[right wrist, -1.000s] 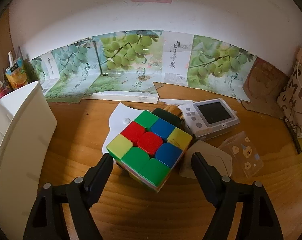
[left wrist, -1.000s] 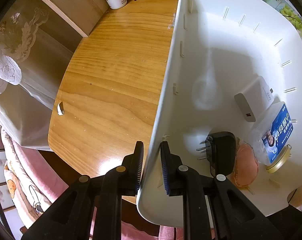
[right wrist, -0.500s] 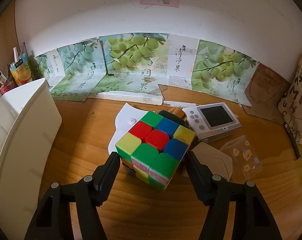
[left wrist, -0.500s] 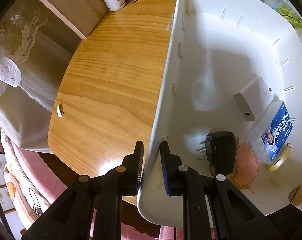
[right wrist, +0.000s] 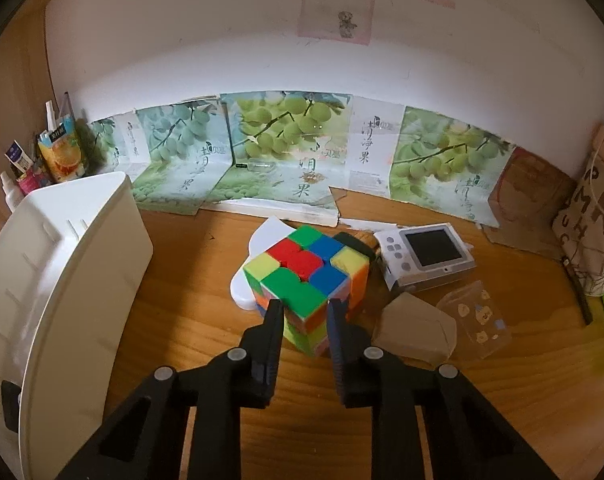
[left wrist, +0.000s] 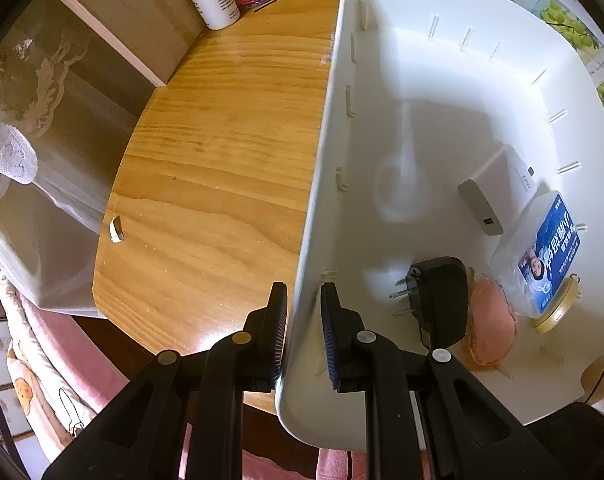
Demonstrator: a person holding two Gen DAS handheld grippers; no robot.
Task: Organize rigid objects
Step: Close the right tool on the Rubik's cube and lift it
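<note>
We see a charger point(left wrist: 437, 300) and bottle point(left wrist: 541, 256) in the bin point(left wrist: 441, 92); left tongs point(left wrist: 303, 332) clamp its wall, right tongs point(right wrist: 303, 312) pinch the cube's point(right wrist: 307, 276) near corner.

Scrambled plastic puzzle cube point(right wrist: 307, 280) is red, green, blue, yellow, orange between the black right gripper's point(right wrist: 302, 312) fingers. Big plastic bin point(left wrist: 441, 140) clamped by the left gripper point(left wrist: 303, 328) is plain white, on honey-grained wood tabletop point(left wrist: 222, 160).

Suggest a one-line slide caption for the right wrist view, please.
Right gripper closed on the near corner of a puzzle cube on the wooden table, white bin alongside.
</note>
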